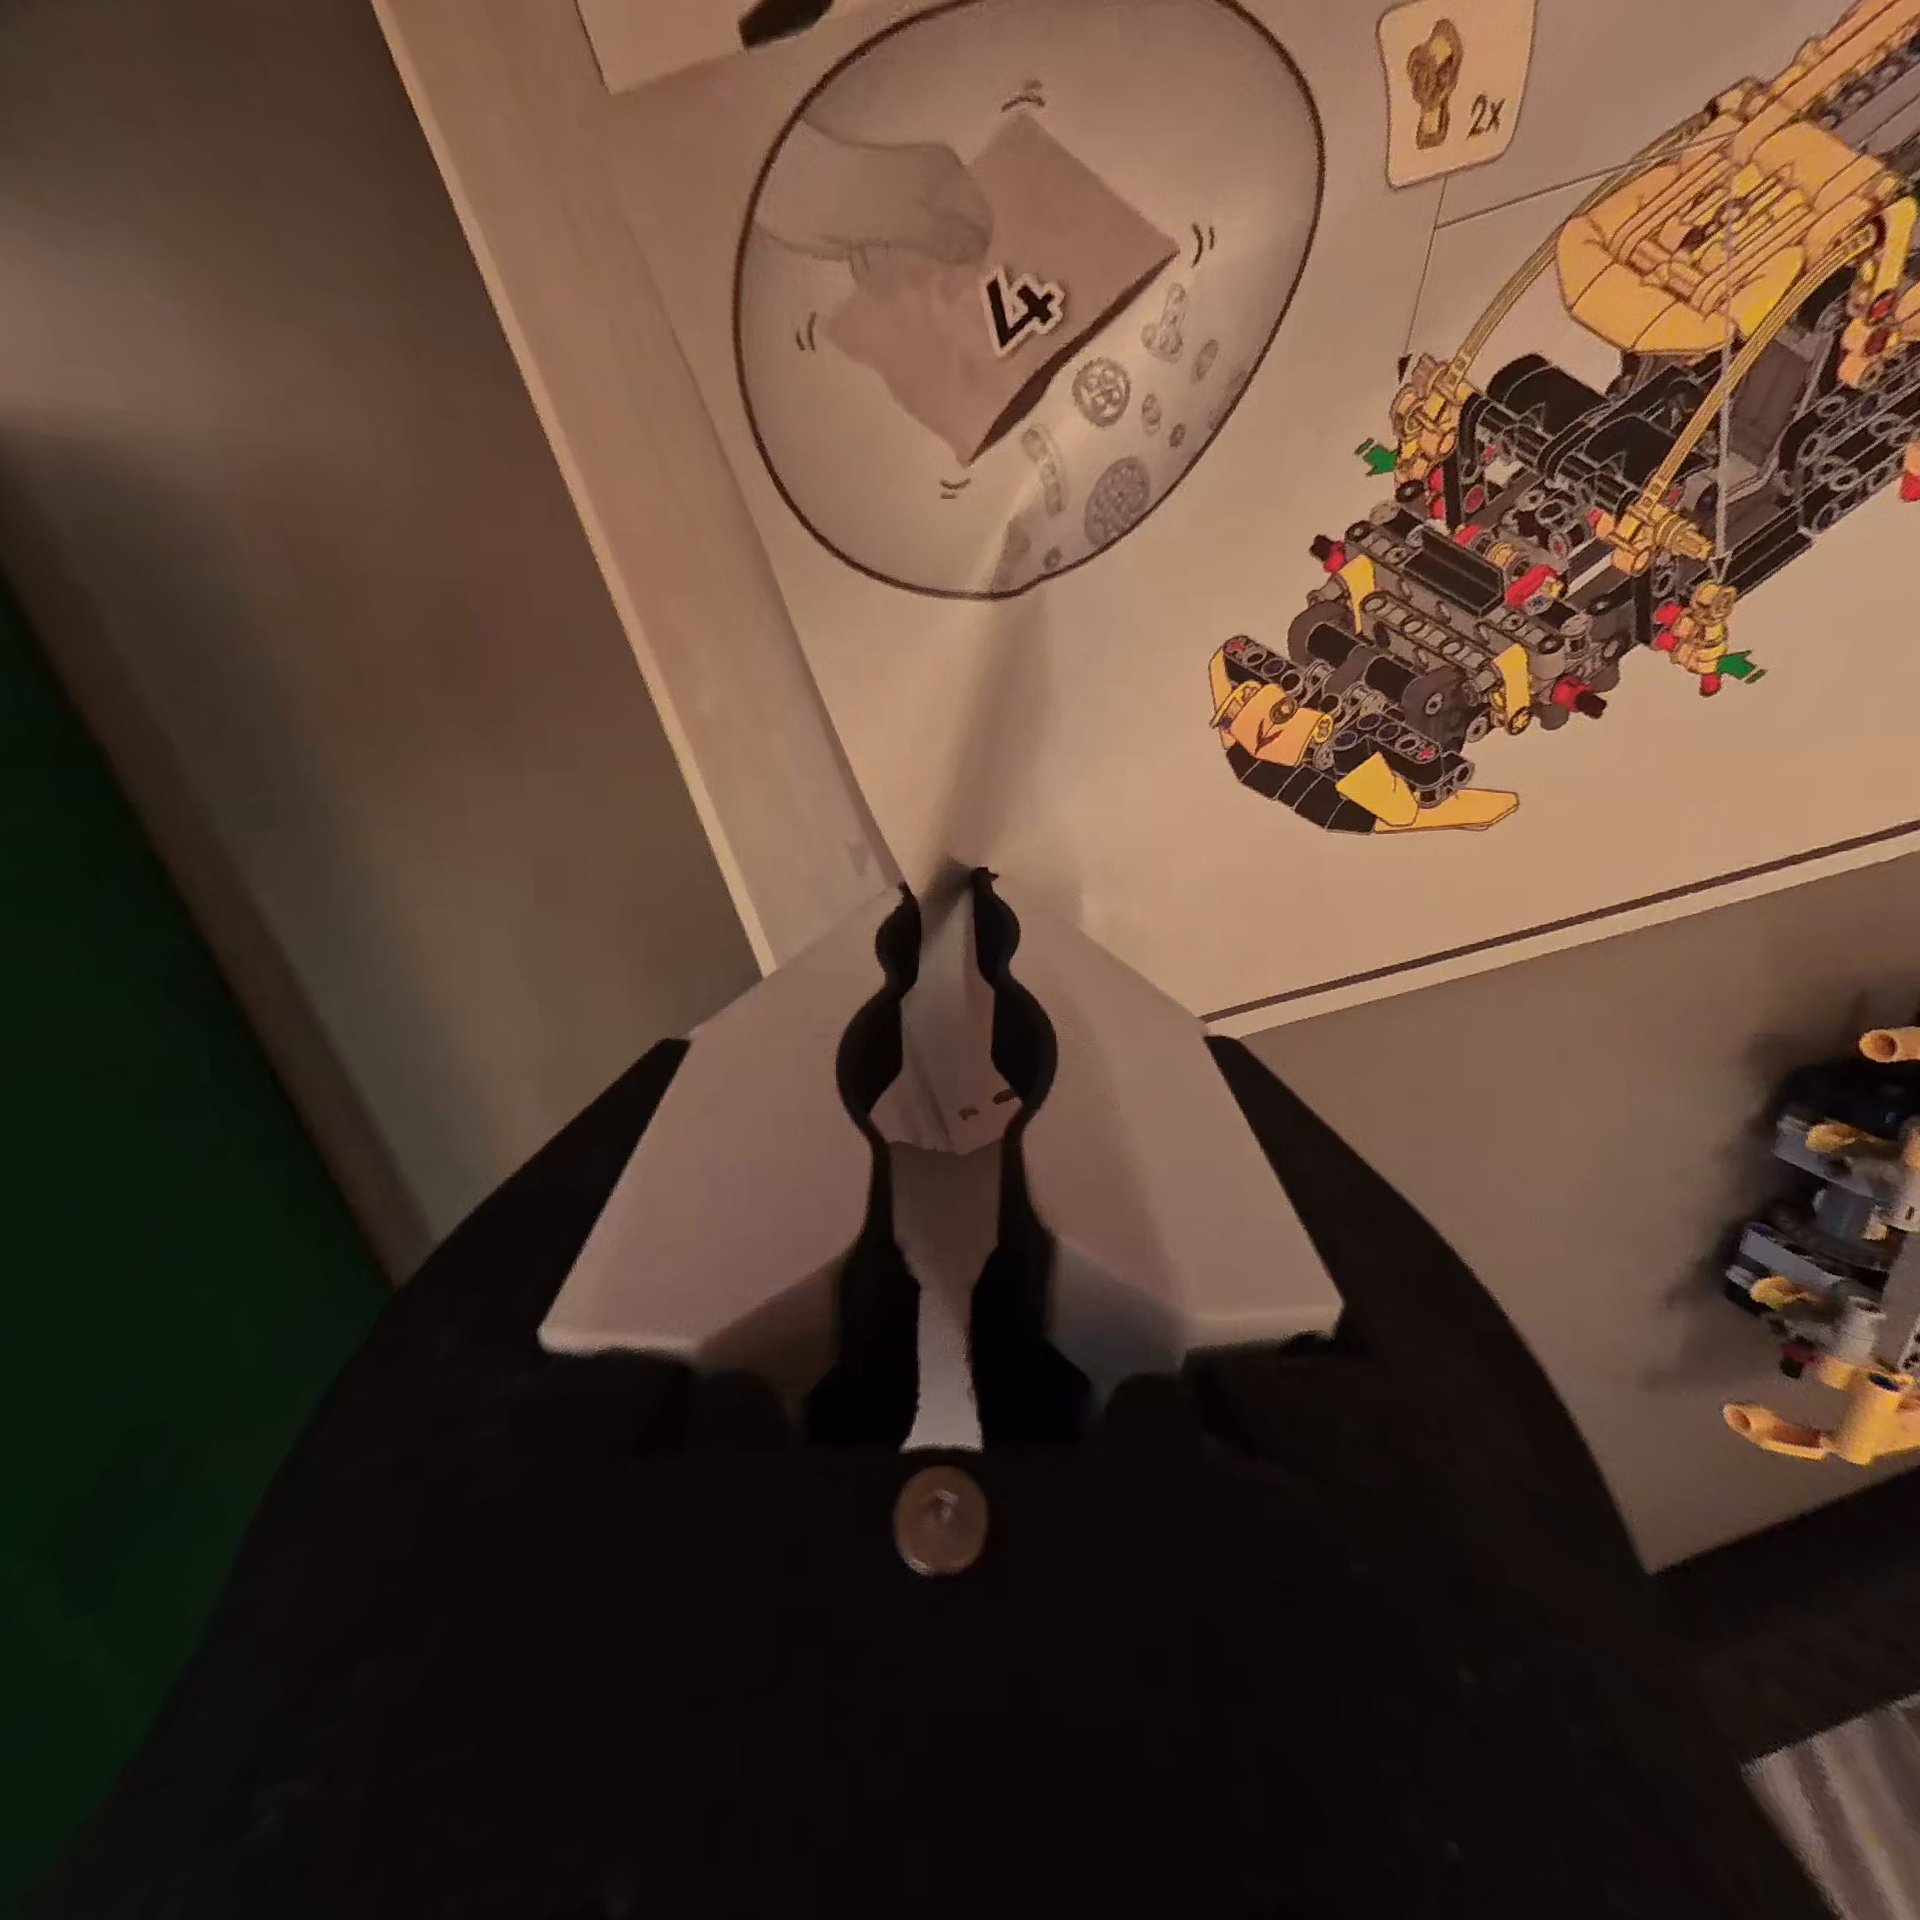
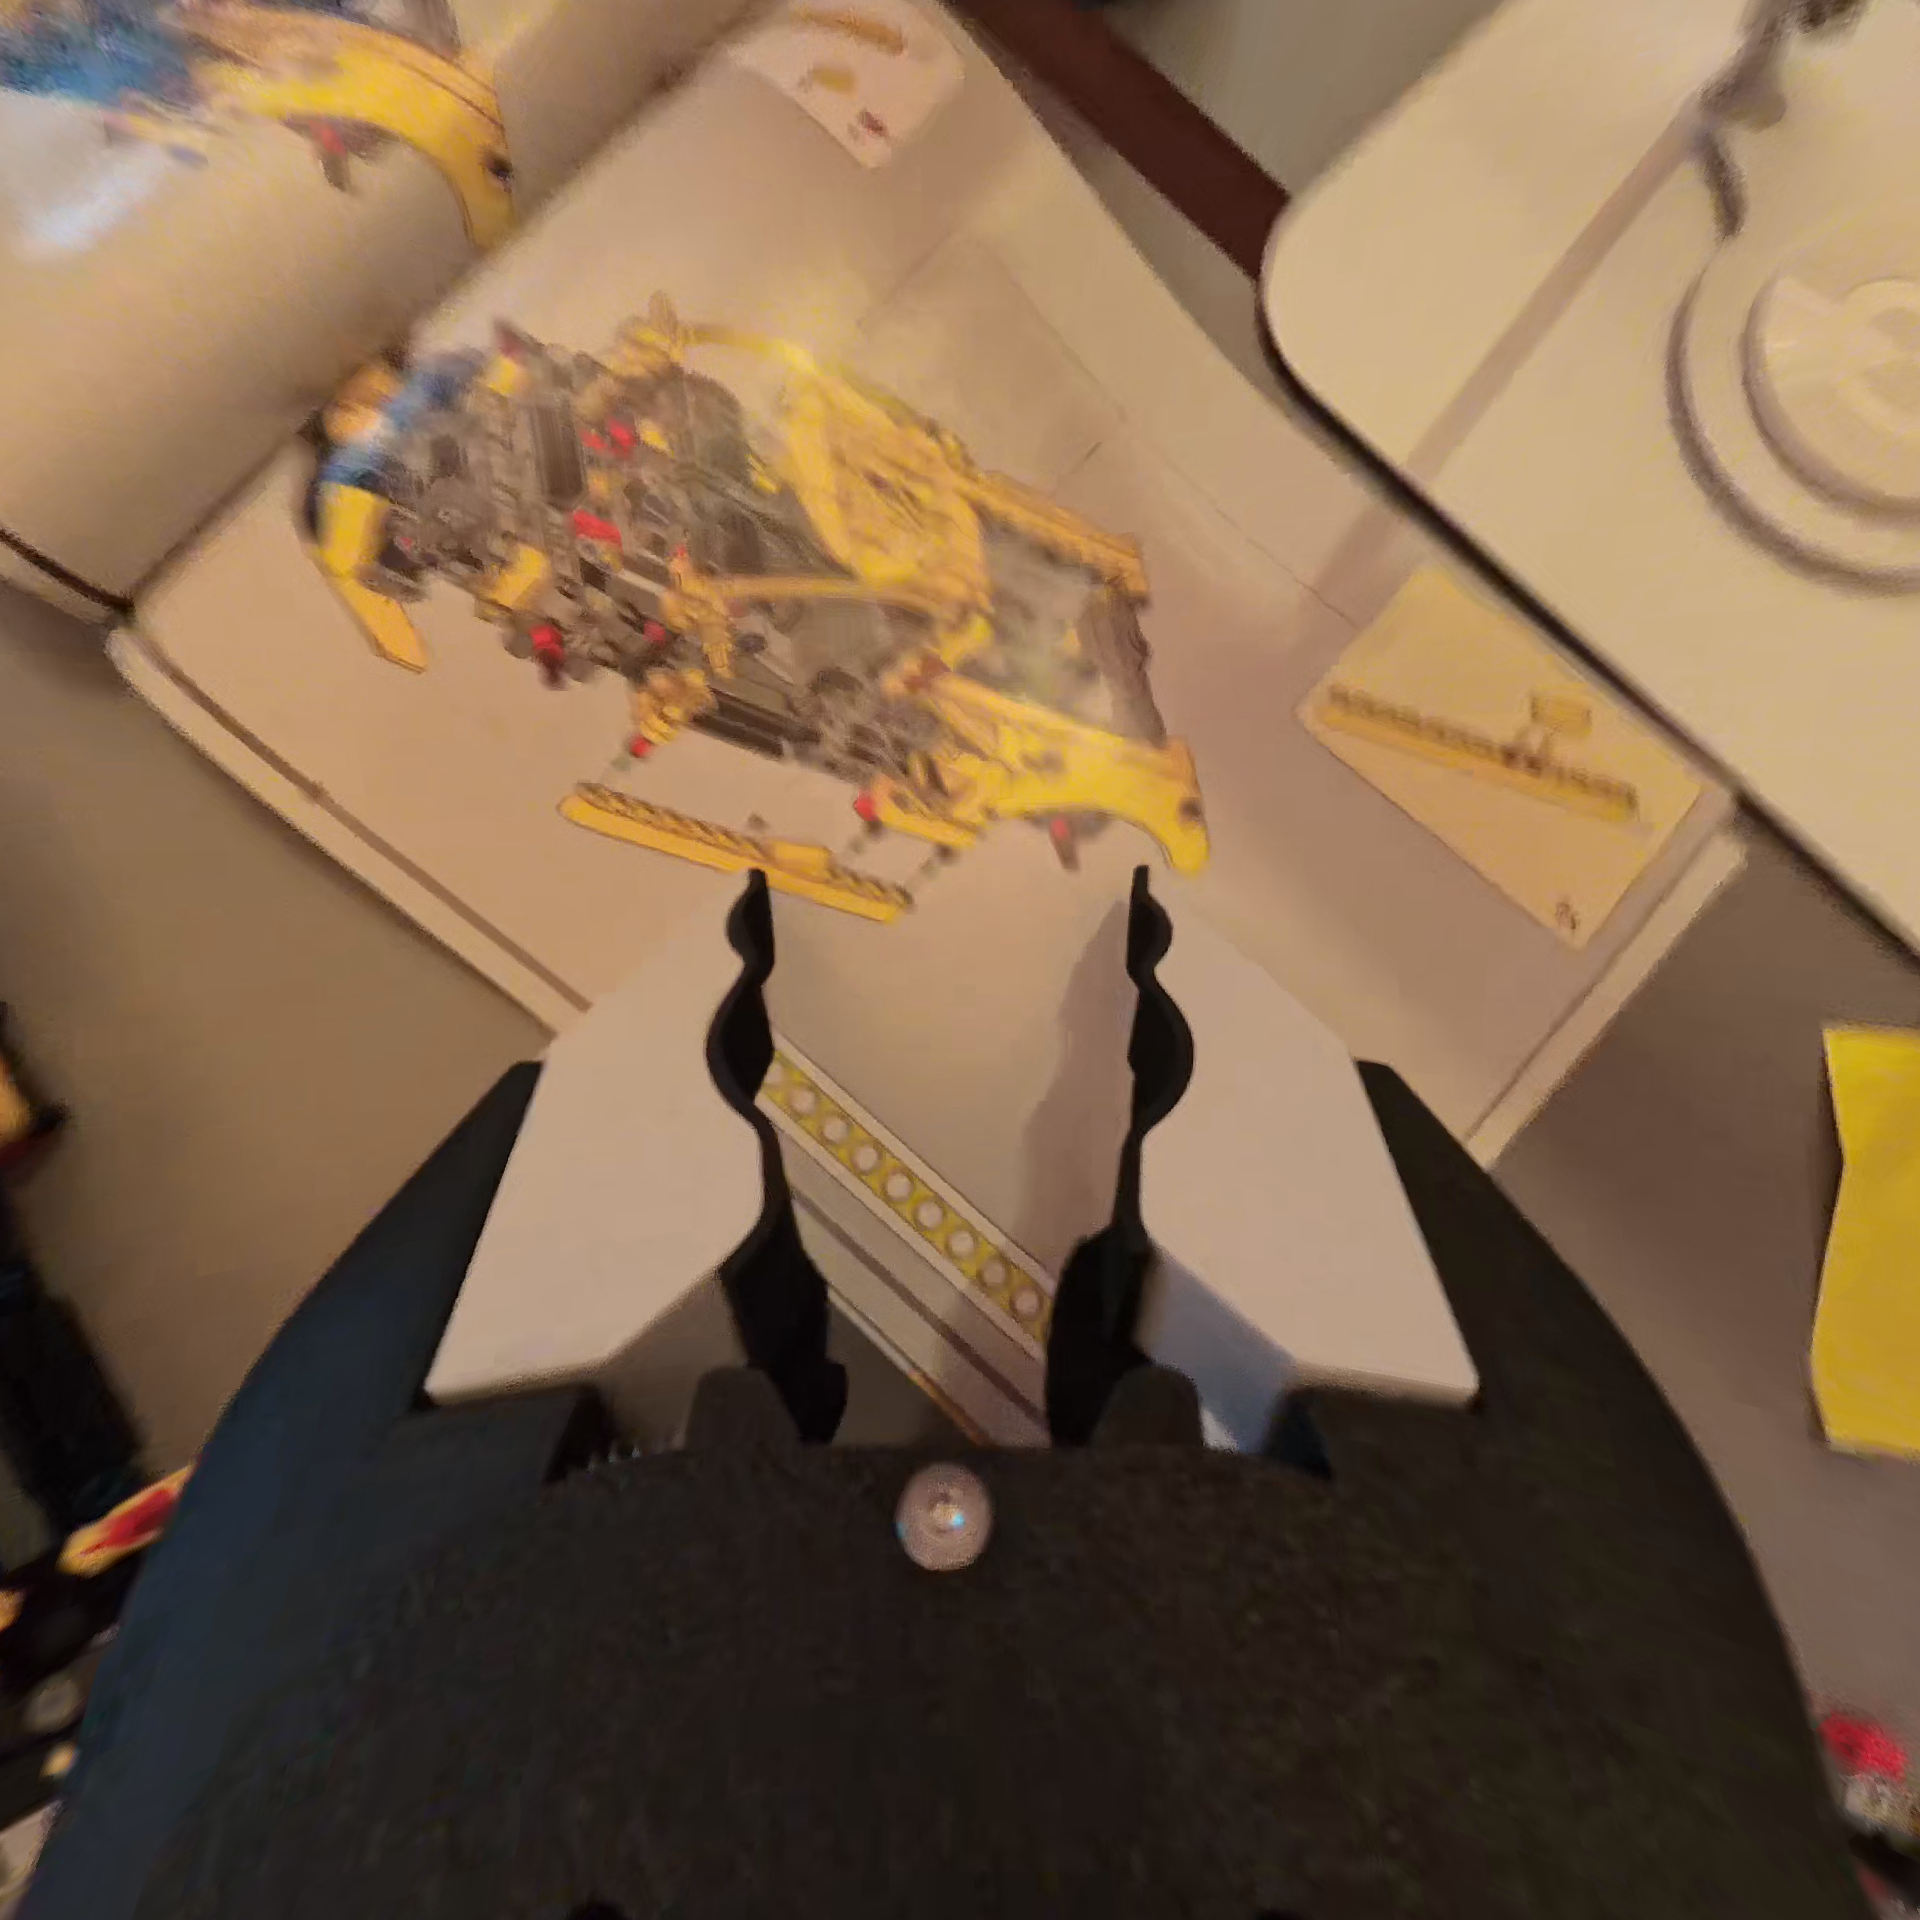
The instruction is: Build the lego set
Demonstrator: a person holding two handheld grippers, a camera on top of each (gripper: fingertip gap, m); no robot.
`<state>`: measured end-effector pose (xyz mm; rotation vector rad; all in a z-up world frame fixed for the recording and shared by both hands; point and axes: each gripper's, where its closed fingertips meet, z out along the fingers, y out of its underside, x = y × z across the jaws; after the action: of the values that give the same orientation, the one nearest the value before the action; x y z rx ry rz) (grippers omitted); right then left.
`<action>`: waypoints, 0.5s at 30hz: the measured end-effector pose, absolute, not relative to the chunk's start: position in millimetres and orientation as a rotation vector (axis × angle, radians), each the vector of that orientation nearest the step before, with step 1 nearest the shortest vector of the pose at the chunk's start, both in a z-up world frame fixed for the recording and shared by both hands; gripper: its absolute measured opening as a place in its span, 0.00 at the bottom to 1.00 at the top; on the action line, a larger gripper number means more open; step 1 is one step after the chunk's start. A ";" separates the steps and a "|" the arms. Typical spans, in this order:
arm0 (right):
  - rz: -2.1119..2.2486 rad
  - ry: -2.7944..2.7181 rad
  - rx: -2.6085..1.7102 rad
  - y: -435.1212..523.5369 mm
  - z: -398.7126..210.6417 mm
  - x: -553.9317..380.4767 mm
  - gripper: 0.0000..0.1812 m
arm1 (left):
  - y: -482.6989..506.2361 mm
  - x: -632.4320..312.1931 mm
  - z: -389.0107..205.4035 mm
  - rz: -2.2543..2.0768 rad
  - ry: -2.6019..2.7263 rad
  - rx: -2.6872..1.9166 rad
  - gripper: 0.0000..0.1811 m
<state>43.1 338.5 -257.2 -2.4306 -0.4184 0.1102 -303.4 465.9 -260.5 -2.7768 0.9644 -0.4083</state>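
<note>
Paper is what the left gripper [image 1: 943, 883] has hold of: its jaws are closed on the corner of a page of the instruction booklet [image 1: 1143, 644], lifting it into a ridge, as if to turn it. The right gripper [image 2: 948, 873] hangs wide open and empty above the open booklet [image 2: 436, 748]. At the right edge of the left wrist view, a partly built grey and yellow model [image 1: 1839, 1257] sits on the worktop [image 1: 1507, 1195] just beside the booklet. Judging by the printed step, a bagged stage is starting, so much of the chassis seems done while bodywork likely remains
</note>
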 end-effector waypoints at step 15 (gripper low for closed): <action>0.398 -1.266 -2.109 414.4 -251.5 -111.5 0.52 | 470.7 -320.3 -248.2 -0.148 1.004 -2.747 0.15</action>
<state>-111.5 414.4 -251.5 -2.1087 -1.2664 0.3981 -320.3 470.7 -248.2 -2.7468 1.0041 -0.1479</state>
